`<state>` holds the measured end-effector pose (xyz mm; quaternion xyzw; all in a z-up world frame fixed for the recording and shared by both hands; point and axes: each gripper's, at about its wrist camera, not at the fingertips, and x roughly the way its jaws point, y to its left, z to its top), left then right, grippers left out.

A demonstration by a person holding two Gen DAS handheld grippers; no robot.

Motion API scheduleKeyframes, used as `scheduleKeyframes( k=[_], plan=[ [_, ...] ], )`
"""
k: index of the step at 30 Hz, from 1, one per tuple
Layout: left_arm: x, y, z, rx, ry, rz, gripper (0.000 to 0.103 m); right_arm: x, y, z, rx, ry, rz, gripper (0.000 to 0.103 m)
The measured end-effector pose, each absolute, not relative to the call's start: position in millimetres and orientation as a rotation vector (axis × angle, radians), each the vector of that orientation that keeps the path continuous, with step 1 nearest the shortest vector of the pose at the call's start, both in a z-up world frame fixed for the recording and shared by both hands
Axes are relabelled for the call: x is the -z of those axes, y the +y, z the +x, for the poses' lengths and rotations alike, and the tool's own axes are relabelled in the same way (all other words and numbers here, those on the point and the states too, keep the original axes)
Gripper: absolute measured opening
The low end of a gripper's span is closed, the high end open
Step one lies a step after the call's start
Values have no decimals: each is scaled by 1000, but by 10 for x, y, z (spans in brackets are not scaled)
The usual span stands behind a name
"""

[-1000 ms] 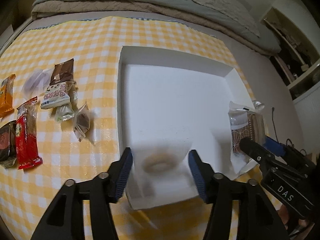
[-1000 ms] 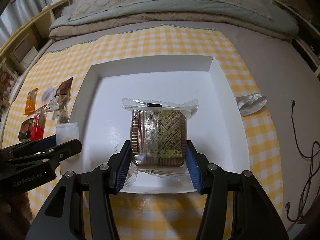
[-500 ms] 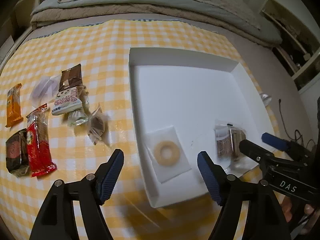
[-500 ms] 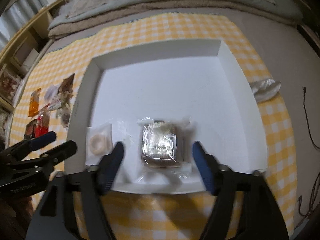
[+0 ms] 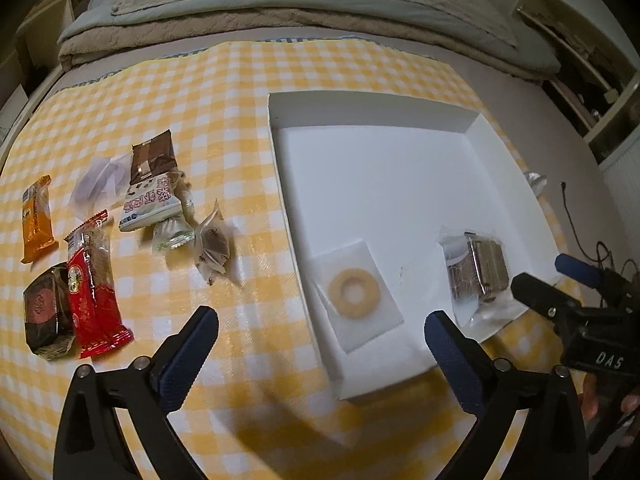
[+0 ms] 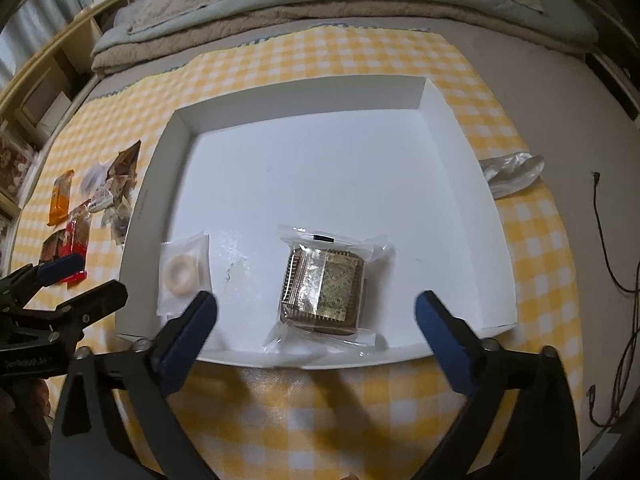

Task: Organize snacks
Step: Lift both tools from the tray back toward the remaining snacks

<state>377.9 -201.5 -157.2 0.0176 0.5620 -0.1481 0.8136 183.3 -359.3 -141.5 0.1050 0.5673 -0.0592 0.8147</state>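
A second ago my left gripper (image 5: 320,344) had its pads close on either side of the ring biscuit packet (image 5: 354,294); now its jaws are opening wide and the packet lies free in the white tray (image 5: 360,100), at the 7 o'clock corner in the right wrist view. My right gripper (image 6: 316,316) had been clamped on the square wafer pack (image 6: 324,284); its jaws are opening too, pads well clear, and the pack rests on the tray floor near the 6 o'clock edge. Both grippers have drawn back from the tray.
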Motion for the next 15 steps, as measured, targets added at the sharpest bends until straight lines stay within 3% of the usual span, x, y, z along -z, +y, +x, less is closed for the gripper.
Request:
scheduleKeyframes(
  k=[15],
  plan=[
    [1367, -1816, 3641, 312, 1176, 29, 103, 1275, -3516, 1736, 151, 1191, 218, 103]
  ],
)
